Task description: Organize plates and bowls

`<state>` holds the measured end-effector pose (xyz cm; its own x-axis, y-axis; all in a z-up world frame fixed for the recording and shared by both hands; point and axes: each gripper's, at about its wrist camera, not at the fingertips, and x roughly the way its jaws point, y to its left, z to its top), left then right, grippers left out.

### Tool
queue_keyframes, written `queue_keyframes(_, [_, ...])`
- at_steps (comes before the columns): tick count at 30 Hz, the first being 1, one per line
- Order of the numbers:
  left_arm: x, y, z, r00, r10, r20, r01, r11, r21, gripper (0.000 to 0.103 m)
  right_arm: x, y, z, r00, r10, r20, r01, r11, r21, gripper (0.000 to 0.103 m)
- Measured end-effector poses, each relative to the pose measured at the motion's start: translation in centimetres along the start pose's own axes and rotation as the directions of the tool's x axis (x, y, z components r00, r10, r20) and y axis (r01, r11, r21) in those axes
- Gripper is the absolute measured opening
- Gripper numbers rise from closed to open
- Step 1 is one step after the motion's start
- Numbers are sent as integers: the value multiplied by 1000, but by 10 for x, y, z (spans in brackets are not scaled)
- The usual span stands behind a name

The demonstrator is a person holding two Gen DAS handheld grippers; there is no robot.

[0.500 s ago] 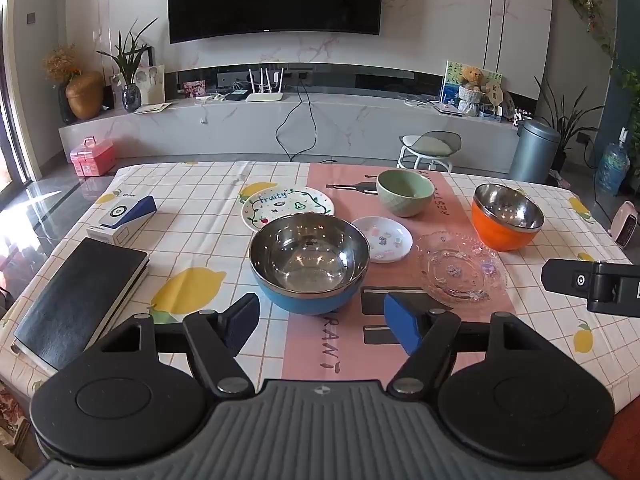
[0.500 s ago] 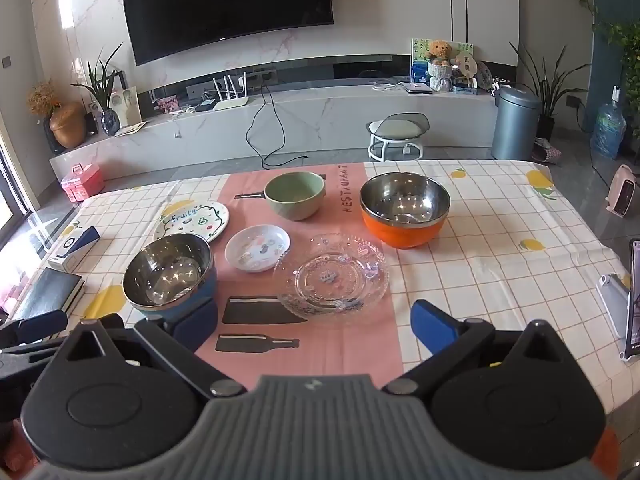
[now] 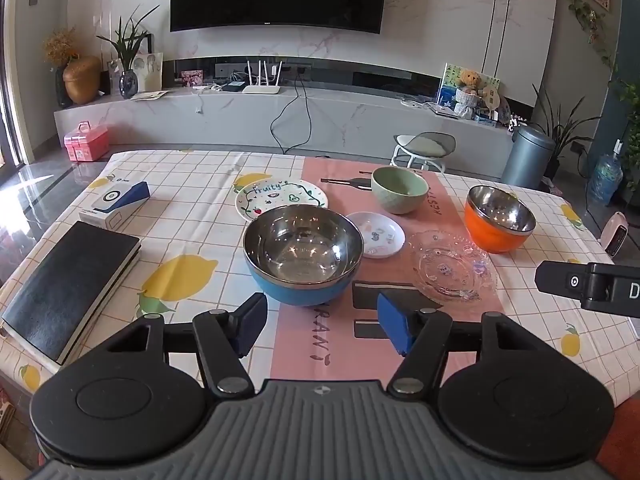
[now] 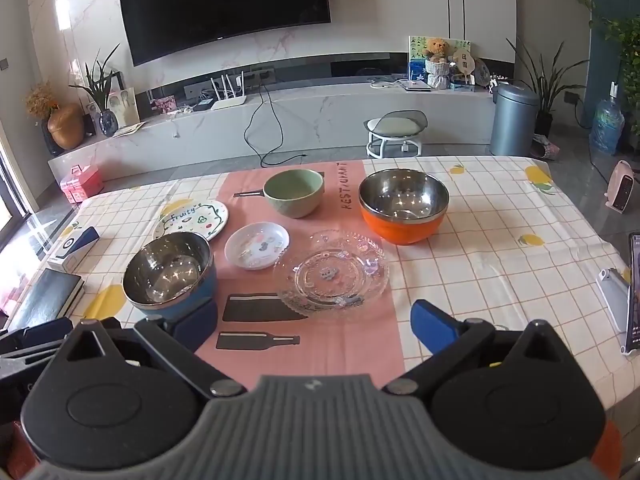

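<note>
A blue steel bowl (image 3: 303, 254) (image 4: 170, 274) stands at the near middle of the table. Behind it lies a white "Fruity" plate (image 3: 281, 199) (image 4: 192, 220). A small white dish (image 3: 376, 235) (image 4: 257, 246), a clear glass plate (image 3: 454, 266) (image 4: 330, 274), a green bowl (image 3: 399, 189) (image 4: 294, 193) and an orange steel bowl (image 3: 500, 218) (image 4: 403, 205) stand to the right. My left gripper (image 3: 322, 326) is open and empty, just in front of the blue bowl. My right gripper (image 4: 316, 326) is open and empty, in front of the glass plate.
A black book (image 3: 70, 286) and a blue-white box (image 3: 116, 202) lie at the table's left. A phone on a stand (image 4: 632, 292) is at the right edge. The right gripper's body (image 3: 592, 284) shows in the left wrist view.
Both grippers have stayed open and almost still; the left view has shifted very slightly.
</note>
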<state>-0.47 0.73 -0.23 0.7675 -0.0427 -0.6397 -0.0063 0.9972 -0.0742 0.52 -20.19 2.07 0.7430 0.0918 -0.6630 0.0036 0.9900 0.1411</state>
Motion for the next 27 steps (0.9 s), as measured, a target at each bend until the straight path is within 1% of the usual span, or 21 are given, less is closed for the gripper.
queue_keyframes(9, [0, 0, -1, 1000, -13, -4, 13, 1000, -4, 75, -3, 1, 0, 1000, -5, 4, 5, 1000, 6, 101])
queue_keyframes(27, [-1, -2, -3, 1000, -11, -6, 10, 1000, -8, 75, -2, 1, -2, 1000, -1, -4, 1, 1000, 12, 101])
